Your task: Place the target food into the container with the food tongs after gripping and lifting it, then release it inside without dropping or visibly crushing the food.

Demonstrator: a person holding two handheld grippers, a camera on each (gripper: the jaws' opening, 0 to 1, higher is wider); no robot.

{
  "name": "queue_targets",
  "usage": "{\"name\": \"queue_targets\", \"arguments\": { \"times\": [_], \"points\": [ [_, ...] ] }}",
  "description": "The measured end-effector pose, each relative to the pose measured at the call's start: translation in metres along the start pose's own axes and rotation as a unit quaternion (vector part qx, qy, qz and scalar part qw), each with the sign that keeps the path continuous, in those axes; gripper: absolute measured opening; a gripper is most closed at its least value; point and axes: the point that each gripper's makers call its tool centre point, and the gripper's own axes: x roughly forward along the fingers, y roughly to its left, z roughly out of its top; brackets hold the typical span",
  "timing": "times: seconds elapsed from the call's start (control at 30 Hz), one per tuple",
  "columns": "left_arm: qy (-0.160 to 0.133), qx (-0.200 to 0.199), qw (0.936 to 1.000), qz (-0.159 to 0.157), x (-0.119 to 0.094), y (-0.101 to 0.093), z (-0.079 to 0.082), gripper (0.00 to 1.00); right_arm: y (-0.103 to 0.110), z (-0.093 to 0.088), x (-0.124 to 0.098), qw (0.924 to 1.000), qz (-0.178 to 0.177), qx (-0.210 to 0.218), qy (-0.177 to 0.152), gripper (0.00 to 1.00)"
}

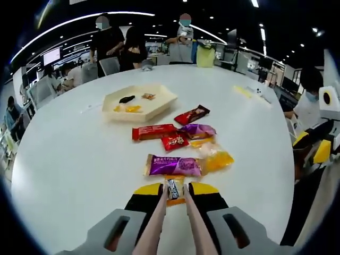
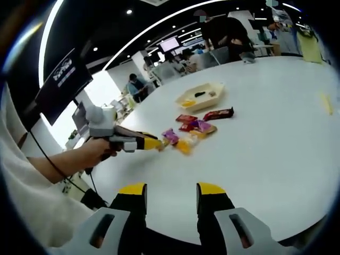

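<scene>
My left gripper (image 1: 175, 189) is shut on pale food tongs (image 1: 153, 226), which run forward between its yellow-tipped jaws. The tong tips sit on either side of a small orange snack packet (image 1: 173, 189) on the white table (image 1: 69, 159). Whether the packet is lifted I cannot tell. Just beyond it lie a purple packet (image 1: 175, 165) and a yellow one (image 1: 219, 160). The cream hexagonal container (image 1: 159, 109) sits farther off and holds a few small foods. My right gripper (image 2: 172, 191) is open over bare table. In the right gripper view a hand holds the left gripper (image 2: 150, 143) at the snack pile (image 2: 192, 129).
More packets, red (image 1: 154, 131), dark red (image 1: 192, 114) and purple (image 1: 197, 130), lie between the tongs and the container (image 2: 201, 96). Several people and chairs line the table's far edge, beside a yellow-green bag (image 1: 205, 56). Small items (image 1: 259, 91) lie at the right.
</scene>
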Motion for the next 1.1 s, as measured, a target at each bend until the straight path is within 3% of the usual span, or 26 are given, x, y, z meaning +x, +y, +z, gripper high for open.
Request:
{"name": "queue_targets", "arguments": {
  "times": [0.33,0.63,1.1],
  "points": [
    [-0.014,-0.012,0.9998,0.001,-0.004,0.003,0.009,0.15,-0.007,0.002,-0.006,0.9999,-0.009,0.009,-0.011,0.36],
    [-0.032,-0.021,0.9993,0.003,-0.006,0.005,0.021,0.15,-0.006,0.003,-0.004,1.0000,-0.005,0.003,-0.006,0.36],
    [-0.046,-0.043,0.9980,0.007,-0.020,0.006,0.026,0.16,0.000,0.003,-0.002,1.0000,0.004,-0.001,-0.006,0.36]
  ]
}}
